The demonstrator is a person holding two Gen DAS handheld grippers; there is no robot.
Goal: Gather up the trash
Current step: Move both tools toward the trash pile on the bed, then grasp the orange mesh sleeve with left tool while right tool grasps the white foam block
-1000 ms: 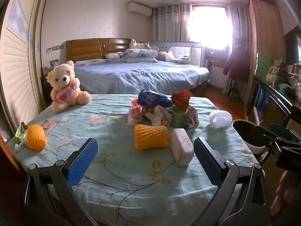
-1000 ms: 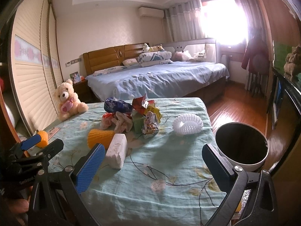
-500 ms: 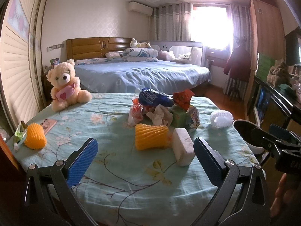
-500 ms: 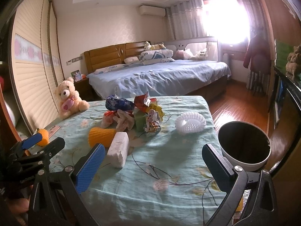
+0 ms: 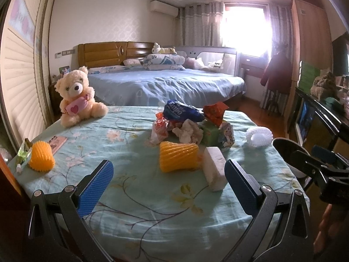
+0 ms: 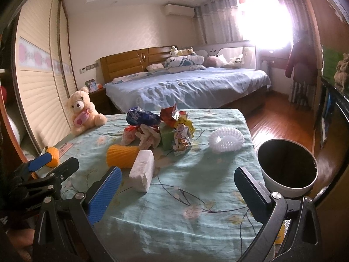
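The left gripper [image 5: 169, 174] is being held wide open over the near edge of the counter [image 5: 135, 205], with nothing between its blue pads. The right gripper [image 6: 176, 187] is likewise being held wide open and empty, above the counter's near right part.

The trash is being shown gathered toward the middle of the floral cloth. A white foam block [image 5: 214, 171] is lying nearest, just left of the left gripper's right finger in the left wrist view. An orange foam net [image 5: 177, 159] is lying touching its left side. Behind these, a heap is being formed by a blue snack bag [image 5: 182, 111], a red wrapper [image 5: 214, 112], crumpled tissue [image 5: 188, 131], a green box [image 5: 210, 132] and a printed carton [image 5: 226, 134]. A white foam net [image 5: 259, 135] is lying apart, to the right of the heap. A second orange foam net [image 5: 41, 158] is standing well apart at the counter's left edge, beside a pink card [image 5: 57, 142].

A bin [image 6: 286, 166] with a dark inside is being seen off the counter's right side, near the right gripper. A teddy bear [image 5: 76, 97] is seated at the far left corner. A bed [image 5: 165, 85] is being seen beyond the counter.
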